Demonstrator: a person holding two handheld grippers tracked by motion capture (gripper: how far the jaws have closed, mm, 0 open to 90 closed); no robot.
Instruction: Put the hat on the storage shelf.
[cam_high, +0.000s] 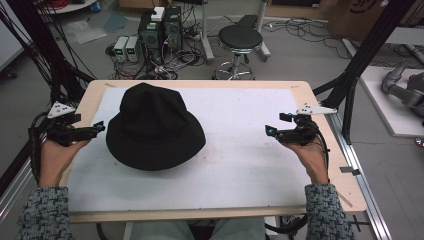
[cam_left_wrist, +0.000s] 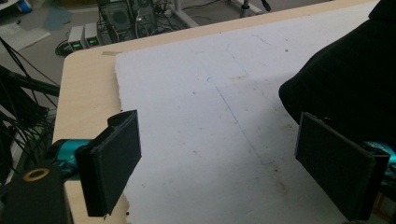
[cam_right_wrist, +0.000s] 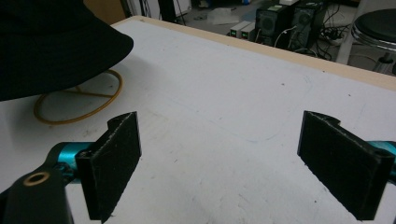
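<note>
Left gripper (cam_left_wrist: 218, 161) jaws stand wide apart, nothing between them, black flat pads facing each other over the white mat (cam_left_wrist: 205, 121). Mat is scuffed, with a faint blue line and small dark specks. Black hat (cam_left_wrist: 348, 84) fills the right side, its brim edge just above the right jaw, resting on the mat. Bare wooden desk (cam_left_wrist: 86, 93) edge runs along the left and top. Beyond it, floor with computer towers (cam_left_wrist: 116, 16), small boxes with green lights (cam_left_wrist: 84, 39), tangled cables.

Dim, even indoor light; the black hat (cam_high: 154, 127) loses all detail, and the near jaws blur slightly.
</note>
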